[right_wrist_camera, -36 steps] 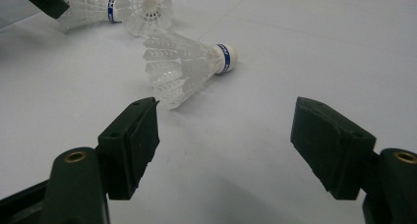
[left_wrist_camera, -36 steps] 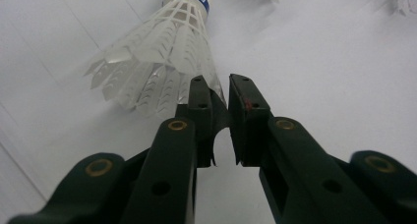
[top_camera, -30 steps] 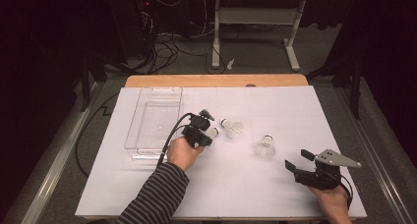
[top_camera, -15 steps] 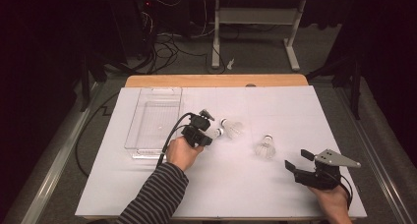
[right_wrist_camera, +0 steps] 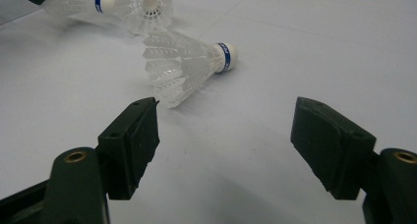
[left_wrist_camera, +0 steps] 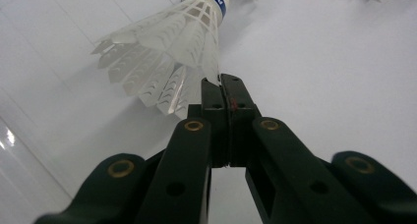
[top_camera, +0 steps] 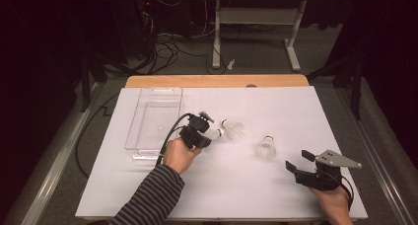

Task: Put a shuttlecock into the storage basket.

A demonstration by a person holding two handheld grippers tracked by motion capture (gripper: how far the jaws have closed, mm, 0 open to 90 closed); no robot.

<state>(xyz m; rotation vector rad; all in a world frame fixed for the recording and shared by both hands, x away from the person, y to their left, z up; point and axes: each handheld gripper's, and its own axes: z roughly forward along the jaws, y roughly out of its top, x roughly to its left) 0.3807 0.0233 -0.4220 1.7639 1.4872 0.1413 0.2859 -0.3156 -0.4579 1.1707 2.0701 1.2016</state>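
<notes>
The left gripper (left_wrist_camera: 221,84), a black two-jaw tool with a trailing cable, has its jaws pressed together on the thin edge of the skirt of a white plastic shuttlecock with a blue band round its cork (left_wrist_camera: 169,47); in the high view that gripper (top_camera: 209,136) sits a little left of the middle of the white sheet that covers the table (top_camera: 296,111), with the pinched shuttlecock (top_camera: 215,133) lying at its tip. Just beyond it, toward the far edge, a second white shuttlecock (top_camera: 233,129) lies on its side, very close to the first; whether the two touch cannot be told. The right gripper (right_wrist_camera: 223,135), black with a grey three-cornered plate on top, has its jaws spread wide with nothing between them, and in the high view it (top_camera: 299,161) rests near the front right corner of the sheet. Ahead of its jaws a third white shuttlecock (right_wrist_camera: 189,64) lies on its side, cork pointing right in the right gripper view, apart from both pads. A clear rectangular plastic tray (top_camera: 140,148) stands along the left part of the sheet, near the left gripper's hand (top_camera: 178,155).
</notes>
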